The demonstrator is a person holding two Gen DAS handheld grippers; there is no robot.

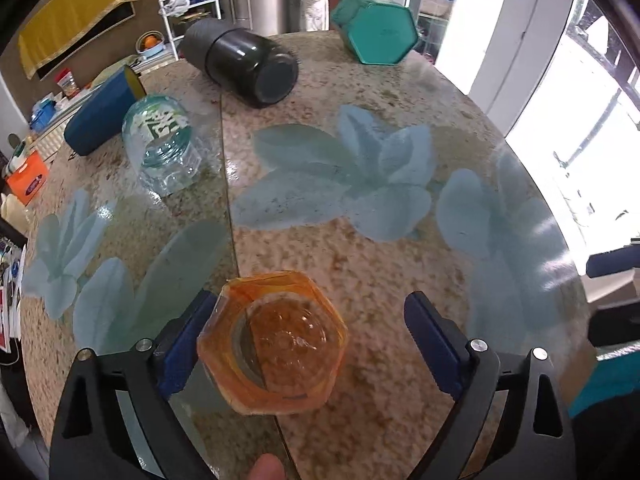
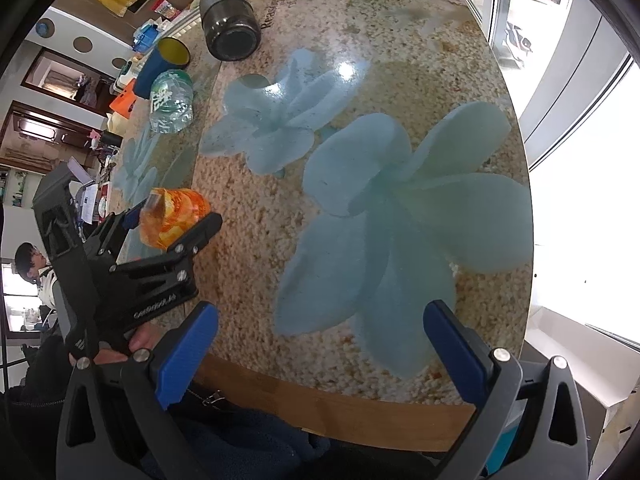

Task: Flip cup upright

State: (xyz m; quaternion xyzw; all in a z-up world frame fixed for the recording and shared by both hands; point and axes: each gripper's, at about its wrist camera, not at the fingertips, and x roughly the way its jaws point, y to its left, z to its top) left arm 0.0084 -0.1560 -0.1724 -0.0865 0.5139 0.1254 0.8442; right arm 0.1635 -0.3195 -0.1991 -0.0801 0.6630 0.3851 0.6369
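An orange translucent hexagonal cup (image 1: 274,342) stands on the table with its mouth toward the left wrist camera. My left gripper (image 1: 310,322) is open around it; the left finger (image 1: 184,344) is close against the cup's side and the right finger (image 1: 434,344) stands well apart from it. In the right wrist view the cup (image 2: 176,218) sits between the left gripper's fingers at the table's left edge. My right gripper (image 2: 320,344) is open and empty over the table's near edge, above a pale blue flower print.
On the glass-topped table (image 1: 400,248) lie a black jar (image 1: 244,66), a teal hexagonal cup (image 1: 374,32), a clear water bottle (image 1: 166,142) and a dark blue cup (image 1: 102,114), all on their sides at the far half. Bright windows at right.
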